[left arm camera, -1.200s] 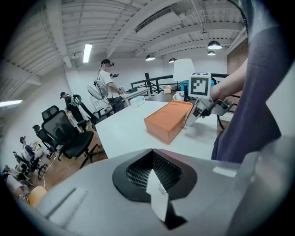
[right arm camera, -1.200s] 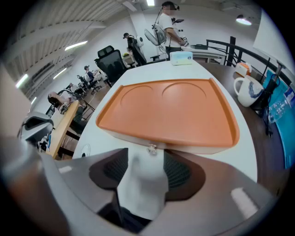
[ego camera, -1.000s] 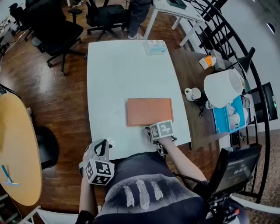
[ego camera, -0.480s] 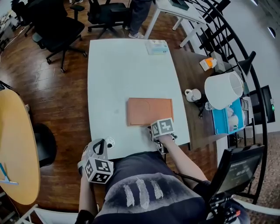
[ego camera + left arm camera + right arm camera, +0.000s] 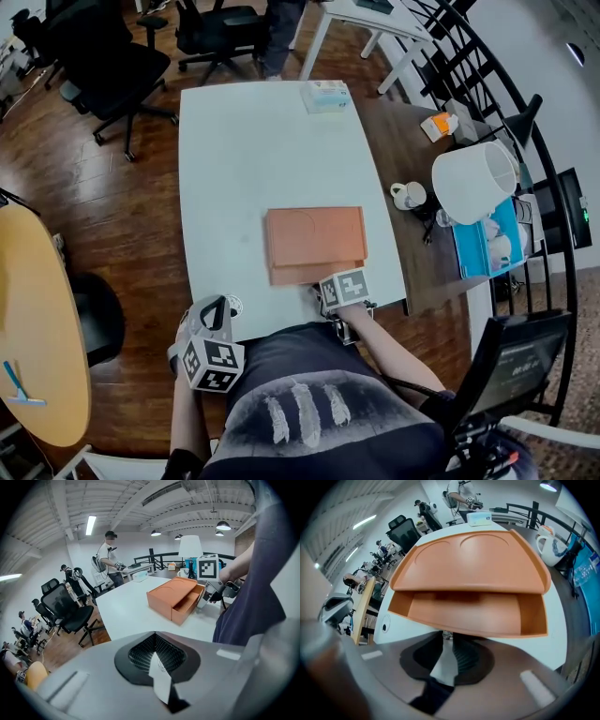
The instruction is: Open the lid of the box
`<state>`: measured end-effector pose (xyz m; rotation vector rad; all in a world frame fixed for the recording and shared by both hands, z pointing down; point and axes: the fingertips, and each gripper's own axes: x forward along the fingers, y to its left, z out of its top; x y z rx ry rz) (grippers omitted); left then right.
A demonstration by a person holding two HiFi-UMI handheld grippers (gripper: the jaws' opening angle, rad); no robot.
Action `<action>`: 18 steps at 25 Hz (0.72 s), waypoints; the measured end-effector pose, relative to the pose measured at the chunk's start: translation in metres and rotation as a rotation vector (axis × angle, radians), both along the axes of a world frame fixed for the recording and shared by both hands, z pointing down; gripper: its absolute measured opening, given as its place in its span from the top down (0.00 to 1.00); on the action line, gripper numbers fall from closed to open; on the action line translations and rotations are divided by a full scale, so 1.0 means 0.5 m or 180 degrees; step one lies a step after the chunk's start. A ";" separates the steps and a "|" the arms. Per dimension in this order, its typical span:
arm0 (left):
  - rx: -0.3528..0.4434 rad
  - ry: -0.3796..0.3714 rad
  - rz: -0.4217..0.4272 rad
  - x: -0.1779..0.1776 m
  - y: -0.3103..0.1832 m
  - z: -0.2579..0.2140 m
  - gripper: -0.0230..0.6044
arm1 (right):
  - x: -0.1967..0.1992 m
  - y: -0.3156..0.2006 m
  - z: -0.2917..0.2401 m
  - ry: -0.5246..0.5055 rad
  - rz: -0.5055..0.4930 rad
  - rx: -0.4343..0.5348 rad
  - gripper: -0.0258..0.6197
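Observation:
A flat orange box (image 5: 316, 232) lies on the white table (image 5: 253, 150), near its front edge. Its drawer (image 5: 314, 274) sticks out a little toward me, and the inside shows empty in the right gripper view (image 5: 464, 613) under the lid (image 5: 473, 559). My right gripper (image 5: 324, 292) sits at the drawer's front, shut on the small pull (image 5: 444, 636) below the front wall. The left gripper view shows the box (image 5: 176, 595) from the side with the drawer out. My left gripper (image 5: 215, 311) hangs off the table's front left corner, jaws together and holding nothing.
A tissue box (image 5: 327, 96) stands at the table's far edge. On the brown side table to the right are a white mug (image 5: 409, 197) and a white lampshade (image 5: 473, 183). Black office chairs (image 5: 122, 66) stand at the far left, and a yellow round table (image 5: 37, 328) at the left.
The box was closed a second ago. My right gripper has drawn back toward me with the pull, and the drawer has slid out. The left gripper has stayed put.

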<state>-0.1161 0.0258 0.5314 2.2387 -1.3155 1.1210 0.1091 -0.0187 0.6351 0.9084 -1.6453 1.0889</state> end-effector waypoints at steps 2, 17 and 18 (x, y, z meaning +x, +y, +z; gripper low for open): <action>0.0014 0.0013 0.0010 0.003 -0.001 -0.002 0.94 | 0.001 0.014 0.002 -0.0024 0.0035 0.0006 0.86; 0.0054 0.0580 0.0618 0.185 -0.114 0.027 0.94 | 0.008 0.067 0.015 -0.0034 -0.0288 -0.0069 0.86; 0.0023 0.0556 0.0743 0.210 -0.128 0.041 0.94 | 0.007 0.067 0.018 -0.0025 -0.0283 -0.0051 0.86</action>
